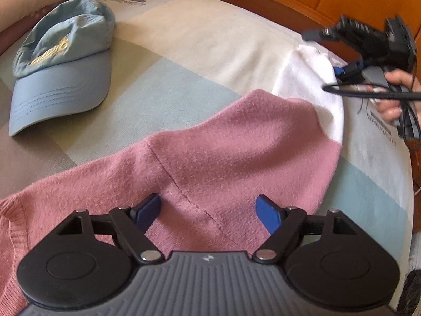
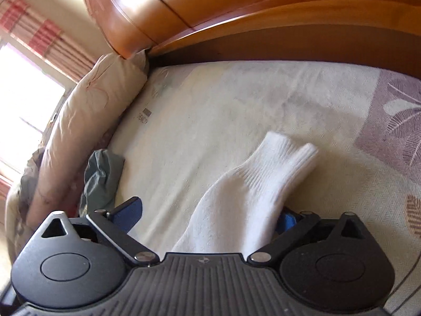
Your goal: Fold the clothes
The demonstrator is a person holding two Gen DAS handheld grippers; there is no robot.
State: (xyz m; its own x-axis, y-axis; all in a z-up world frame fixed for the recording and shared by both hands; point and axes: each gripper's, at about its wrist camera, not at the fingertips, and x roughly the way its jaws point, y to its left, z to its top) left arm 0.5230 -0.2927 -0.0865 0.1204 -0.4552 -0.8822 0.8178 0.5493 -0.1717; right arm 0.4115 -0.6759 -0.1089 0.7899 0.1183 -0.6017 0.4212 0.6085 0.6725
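**Fig. — Both grippers spread over garments on the bed**

Left gripper (image 1: 208, 212), nearest the lens in left wrist view: blue pads well apart, nothing pinched, hovering low over the pink knit garment (image 1: 200, 158). Pads sit either side of a seam line in the knit; whether they touch the fabric can't be told. Garment lies flat on the patterned bedsheet (image 1: 168, 87), long axis running approx. lower-left to upper-right in this view, its far end overlapping a white garment (image 1: 310, 89). Judged: spread pads over the seam suit a fresh pinch for a fold.

Right gripper (image 2: 208, 218), right wrist view: jaws also wide, w/ the white garment (image 2: 252, 189), ribbed like a sock cuff, lying between them. It covers most of the right pad; a pressing grip isn't evident, so read as not clamped. Ribbed end points away from the lens, up and to the right; long axis follows that line.

Blue cap (image 1: 60, 60) sits well apart from both garments, brim toward the lens. Pillow (image 2: 86, 131) lines the bed's edge by the wooden headboard (image 2: 236, 26). Person's hand (image 1: 394, 92) carries the right gripper.
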